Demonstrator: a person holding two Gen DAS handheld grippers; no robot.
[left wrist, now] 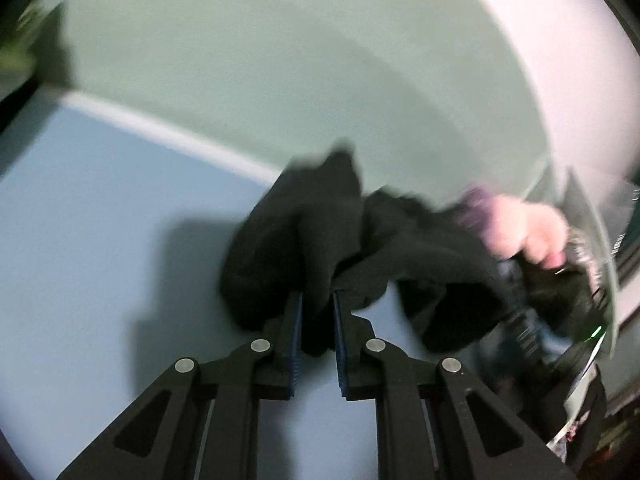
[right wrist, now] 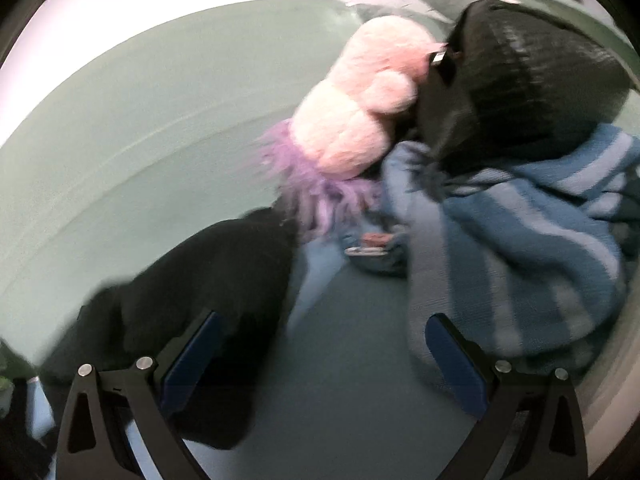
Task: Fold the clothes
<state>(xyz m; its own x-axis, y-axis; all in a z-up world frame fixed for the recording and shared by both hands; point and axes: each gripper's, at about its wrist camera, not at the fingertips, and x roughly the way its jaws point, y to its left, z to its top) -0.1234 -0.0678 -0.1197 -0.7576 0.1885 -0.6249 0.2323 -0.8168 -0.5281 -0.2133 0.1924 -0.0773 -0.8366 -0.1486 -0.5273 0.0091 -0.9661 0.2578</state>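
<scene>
My left gripper (left wrist: 318, 300) is shut on a black garment (left wrist: 320, 216), which hangs bunched between the blue pads above a light blue surface (left wrist: 100, 240). In the right wrist view my right gripper (right wrist: 320, 340) is wide open and empty. The black garment (right wrist: 208, 280) lies just left of its left finger (right wrist: 192, 356). A blue striped knit (right wrist: 520, 248) lies against its right finger (right wrist: 456, 360). A pink fluffy item with purple fringe (right wrist: 360, 120) and a dark knit piece (right wrist: 520, 80) sit beyond. Both views are motion-blurred.
A grey-green surface (right wrist: 140, 140) fills the left and far part of the right wrist view. A white edge (left wrist: 160, 128) divides the blue surface from the green one. The pink item (left wrist: 520, 224) and clutter (left wrist: 576, 400) sit at the right in the left wrist view.
</scene>
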